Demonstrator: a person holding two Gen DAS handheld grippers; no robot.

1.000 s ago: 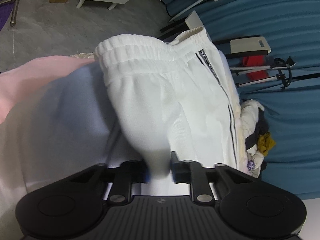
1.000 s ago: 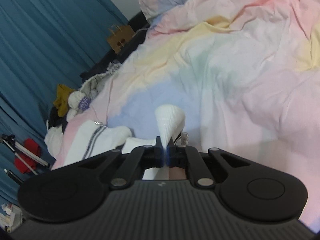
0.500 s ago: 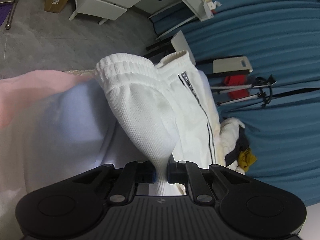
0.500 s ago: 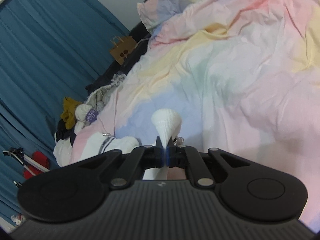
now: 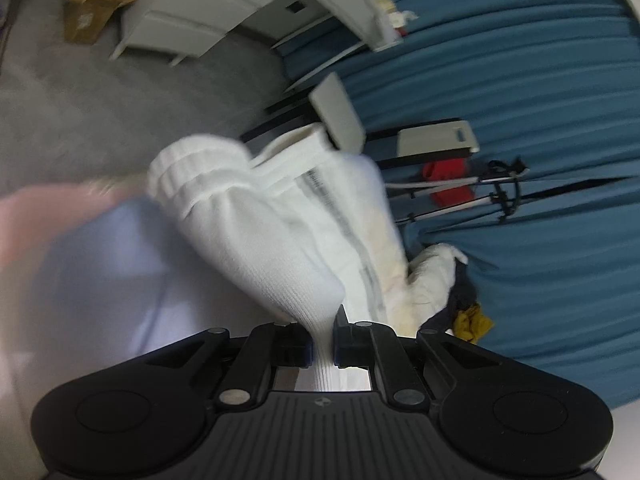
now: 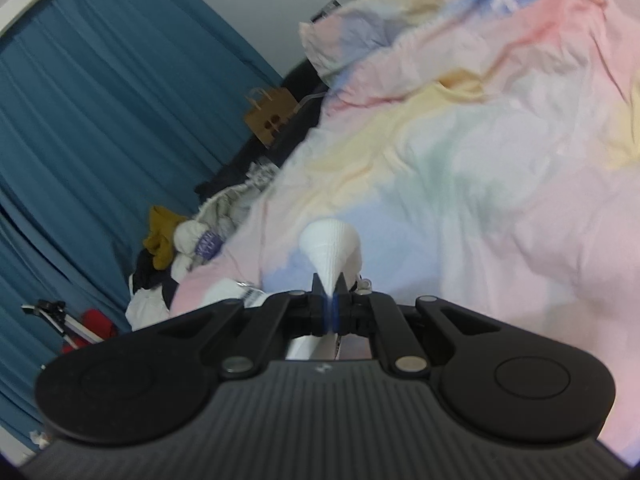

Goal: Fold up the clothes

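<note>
1. Pinching the white pants [image 5: 256, 240], the left gripper [image 5: 322, 344] is squeezed tight on the cloth (a bit blurry).
2. The right gripper [image 6: 330, 298] is clamped on another bunch of it.
3. The pants hang over the near pastel bedsheet [image 6: 500, 184].

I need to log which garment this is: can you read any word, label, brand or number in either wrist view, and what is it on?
Nothing can be read for certain.
Side stripe of the white trousers: lettering there, too blurred to read.
Cardboard box: a pale label, too small.
Purple patch in the clothes pile: white print, blurred.
Left gripper and right gripper bodies: one small emblem each, no words.
</note>
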